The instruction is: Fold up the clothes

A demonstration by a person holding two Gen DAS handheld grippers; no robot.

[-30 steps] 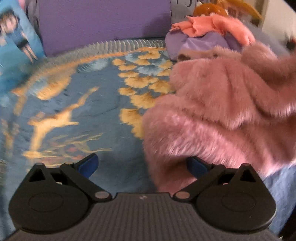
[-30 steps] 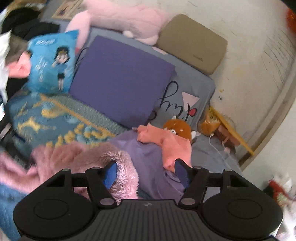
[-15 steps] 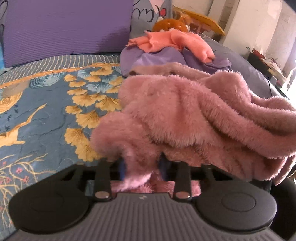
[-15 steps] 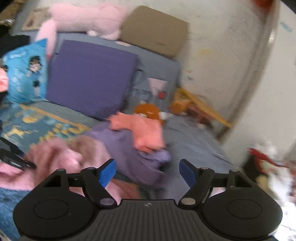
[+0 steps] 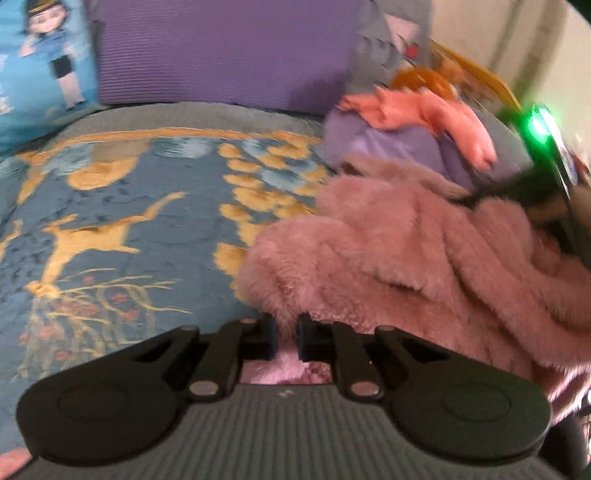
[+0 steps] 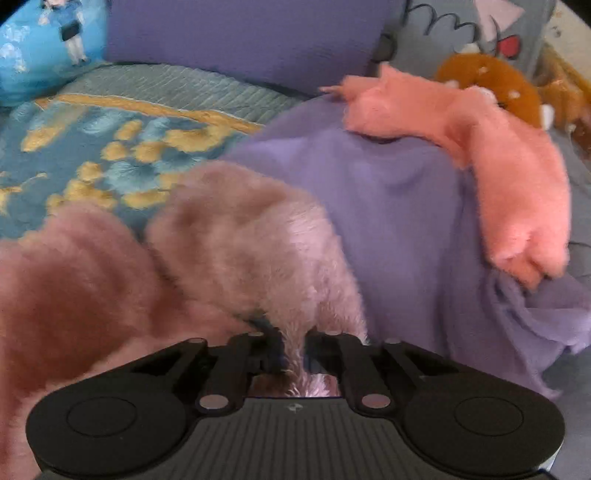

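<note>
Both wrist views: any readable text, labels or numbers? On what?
None fully readable.
Grey pillow: dark cursive strokes, cut off at the frame edge, no word legible.
Blue cartoon cushion: a figure print only, no text visible.
Small pale mark on each claw body: a logo, too small to read.

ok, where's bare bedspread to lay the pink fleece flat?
Free: the blue bedspread, bordered by the purple cushion behind, the blue cartoon pillow at the far left and the pink fleece on the right. Crowded: right side, where the purple garment and coral garment are heaped.
</note>
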